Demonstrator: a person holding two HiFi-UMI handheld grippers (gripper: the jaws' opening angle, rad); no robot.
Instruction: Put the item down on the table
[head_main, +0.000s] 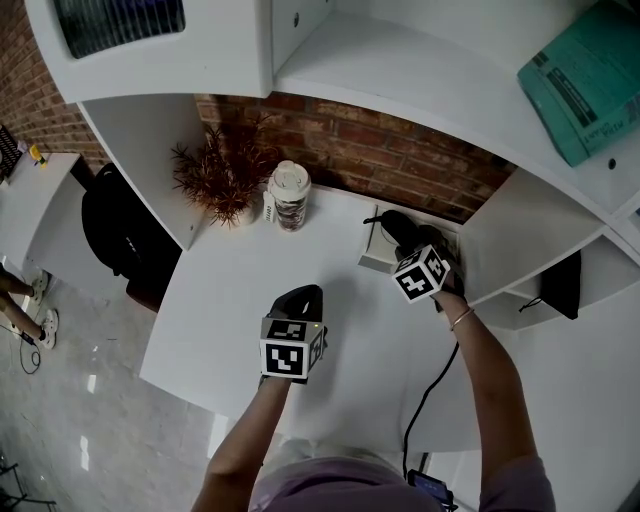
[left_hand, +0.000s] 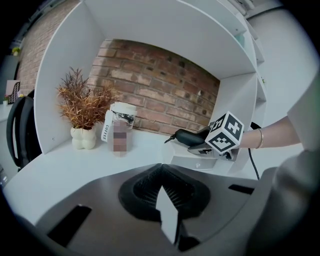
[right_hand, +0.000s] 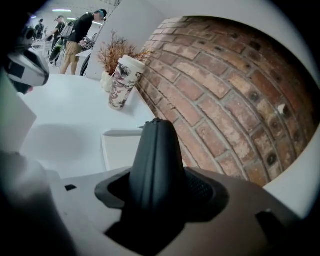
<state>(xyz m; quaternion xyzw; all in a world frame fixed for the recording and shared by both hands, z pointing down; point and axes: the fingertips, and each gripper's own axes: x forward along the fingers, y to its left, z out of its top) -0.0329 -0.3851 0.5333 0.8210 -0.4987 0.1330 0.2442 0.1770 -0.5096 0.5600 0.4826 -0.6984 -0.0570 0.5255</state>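
Closest to the person, over the white tabletop (head_main: 230, 310): left gripper (left_hand: 162, 187), jaws pinched together on a thin white flat slip (left_hand: 168, 220) that shows between them. Further back and to the right: right gripper (right_hand: 157, 195), jaws spread wide but clamped on a black smooth tapered item (right_hand: 156, 150), which fills the gap. That item is off the table, low over a flat white rectangular box (head_main: 376, 252) standing on the tabletop; can't tell if it touches the box. Behind, by the wall: patterned paper coffee cup with white lid (head_main: 289, 196), beside it a dried reddish-brown plant in a white pot (head_main: 226, 180). At the back, red brick wall (head_main: 400, 150).
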